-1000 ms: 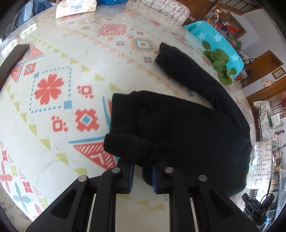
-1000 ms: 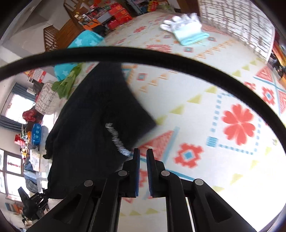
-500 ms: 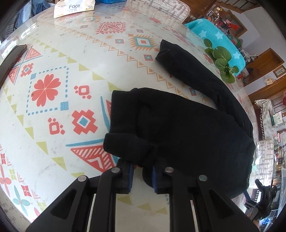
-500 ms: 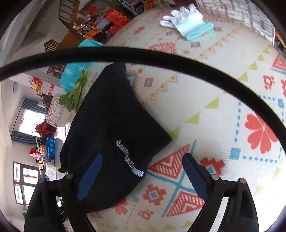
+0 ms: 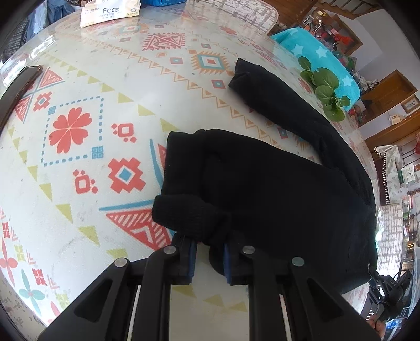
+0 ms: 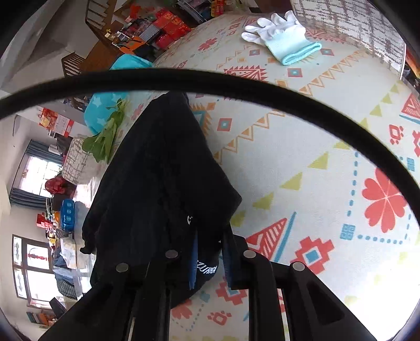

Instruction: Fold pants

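Black pants (image 5: pixel 262 188) lie partly folded on a patterned tablecloth (image 5: pixel 78 162). One leg stretches away toward the far right, the other is doubled back toward me. My left gripper (image 5: pixel 208 258) is shut on the ribbed cuff (image 5: pixel 189 217) of the doubled-back leg at the near edge. In the right wrist view the pants (image 6: pixel 157 178) run from the far middle to the near left. My right gripper (image 6: pixel 208 258) is closed on the pants' near edge with white lettering (image 6: pixel 207 268) between its pads.
A tissue pack (image 5: pixel 110 13) lies at the far edge and a dark phone (image 5: pixel 18 86) at the left. Green leaves (image 5: pixel 325 89) and a teal star cloth (image 5: pixel 315 55) sit beyond the pants. A white glove (image 6: pixel 281 36) lies far right. A black cable (image 6: pixel 236 84) arcs across the right wrist view.
My right gripper opened wide half a second ago, moved onto the pants' lettered edge and closed on it. My left gripper has kept its hold on the cuff and barely moved.
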Action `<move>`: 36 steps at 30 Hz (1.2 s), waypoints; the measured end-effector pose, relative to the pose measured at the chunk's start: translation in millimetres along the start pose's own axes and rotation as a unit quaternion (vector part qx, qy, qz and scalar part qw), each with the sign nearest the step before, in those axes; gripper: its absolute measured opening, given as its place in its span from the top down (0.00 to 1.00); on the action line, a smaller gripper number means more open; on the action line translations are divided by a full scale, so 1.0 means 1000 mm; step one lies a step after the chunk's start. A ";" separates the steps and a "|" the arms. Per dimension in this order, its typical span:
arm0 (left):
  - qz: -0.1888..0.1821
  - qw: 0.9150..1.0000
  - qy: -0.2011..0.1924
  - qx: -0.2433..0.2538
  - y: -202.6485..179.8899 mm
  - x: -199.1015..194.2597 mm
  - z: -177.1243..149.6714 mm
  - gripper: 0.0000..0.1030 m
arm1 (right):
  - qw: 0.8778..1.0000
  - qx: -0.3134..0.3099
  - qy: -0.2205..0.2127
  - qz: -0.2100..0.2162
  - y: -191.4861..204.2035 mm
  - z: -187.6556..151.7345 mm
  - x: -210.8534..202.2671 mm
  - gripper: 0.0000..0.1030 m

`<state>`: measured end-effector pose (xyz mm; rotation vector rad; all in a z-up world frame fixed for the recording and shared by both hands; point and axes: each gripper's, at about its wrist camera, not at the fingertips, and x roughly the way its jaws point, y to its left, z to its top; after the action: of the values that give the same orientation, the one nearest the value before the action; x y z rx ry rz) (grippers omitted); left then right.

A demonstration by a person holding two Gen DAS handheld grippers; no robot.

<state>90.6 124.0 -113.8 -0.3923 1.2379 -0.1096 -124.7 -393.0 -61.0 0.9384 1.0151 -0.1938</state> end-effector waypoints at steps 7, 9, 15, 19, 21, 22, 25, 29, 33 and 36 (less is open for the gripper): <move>-0.003 1.000 0.004 0.002 0.006 -0.011 -0.021 0.85 | 1.000 0.006 0.008 -0.015 -0.031 -0.023 -0.022 0.84; -0.005 1.000 0.008 0.005 0.008 -0.013 -0.028 0.85 | 1.000 0.007 0.010 -0.020 -0.041 -0.031 -0.030 0.84; -0.001 0.999 0.008 0.043 0.003 -0.016 -0.046 0.77 | 1.000 0.008 0.021 -0.021 -0.064 -0.048 -0.045 0.81; 0.002 0.998 -0.010 0.062 0.007 -0.034 -0.046 0.65 | 0.999 0.016 0.001 -0.029 -0.073 -0.048 -0.059 0.31; 0.015 0.998 -0.021 0.056 0.018 -0.045 -0.043 0.64 | 0.998 0.035 -0.031 -0.043 -0.082 -0.044 -0.077 0.23; 0.023 0.998 -0.026 0.051 0.024 -0.050 -0.040 0.64 | 0.997 0.039 -0.042 -0.051 -0.086 -0.044 -0.086 0.23; 0.030 0.998 -0.044 0.038 0.035 -0.066 -0.024 0.64 | 0.995 0.017 -0.068 -0.075 -0.079 -0.030 -0.104 0.23; 0.014 0.997 -0.053 0.057 0.014 -0.065 0.020 0.62 | 0.996 -0.024 -0.063 -0.066 -0.046 -0.001 -0.093 0.24; -0.009 0.995 -0.045 0.084 -0.030 -0.033 0.072 0.59 | 0.995 -0.078 -0.030 -0.059 0.008 0.035 -0.047 0.24; 0.004 0.992 -0.037 0.120 -0.065 0.001 0.106 0.59 | 0.989 -0.133 -0.012 -0.070 0.049 0.060 -0.009 0.24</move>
<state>199.0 87.8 -63.7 -0.1818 1.1385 -0.2330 -65.3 -410.3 -14.0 0.6226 1.0569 -0.1815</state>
